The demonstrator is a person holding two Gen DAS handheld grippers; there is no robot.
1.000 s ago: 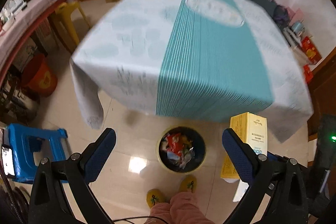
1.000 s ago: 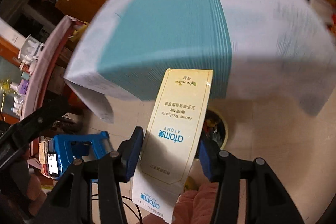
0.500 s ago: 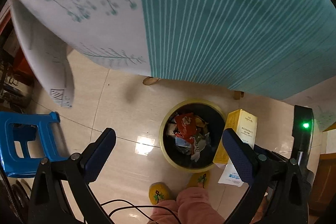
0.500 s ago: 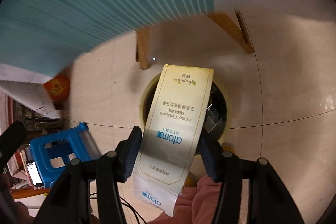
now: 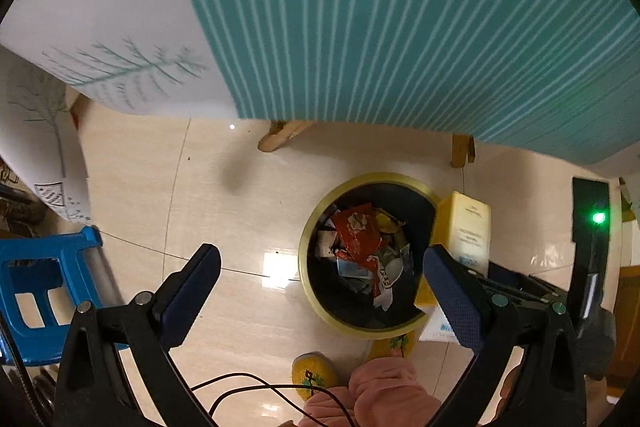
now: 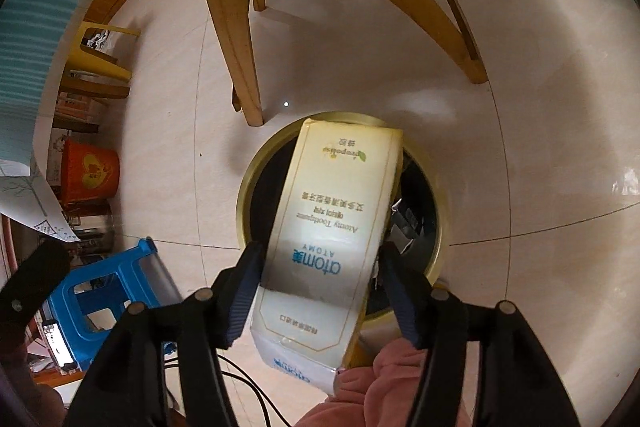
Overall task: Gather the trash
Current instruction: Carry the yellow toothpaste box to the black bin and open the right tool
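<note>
My right gripper (image 6: 320,279) is clamped on the toothpaste box (image 6: 332,219), fingers (image 6: 242,291) pressing both long sides near its lower half. Box is pale yellow with "atomy" print, held lengthwise, far end tilted out over the trash bin (image 6: 438,227). From the right wrist view the box covers most of the bin mouth; it is above the rim, not inside. In the left wrist view the same box (image 5: 466,227) sits at the bin's right edge.

My left gripper (image 5: 320,287) is wide open with nothing between the fingers (image 5: 192,291), hanging above the floor (image 5: 224,211) with the bin just ahead, between the fingertips.

Trash bin (image 5: 320,219): round, yellow rim, dark liner, standing on the tile floor beside the desk leg (image 6: 232,27). It already holds wrappers (image 5: 356,239), red one on top, plus paper scraps.

The desk's teal-striped cloth (image 5: 400,19) fills the top of the left view. Blue stool (image 5: 36,291) off to the left, orange bucket (image 6: 90,171) farther left under the cloth edge. Yellow slippers (image 5: 314,371) and my pink sleeve (image 5: 384,391) at bottom.
</note>
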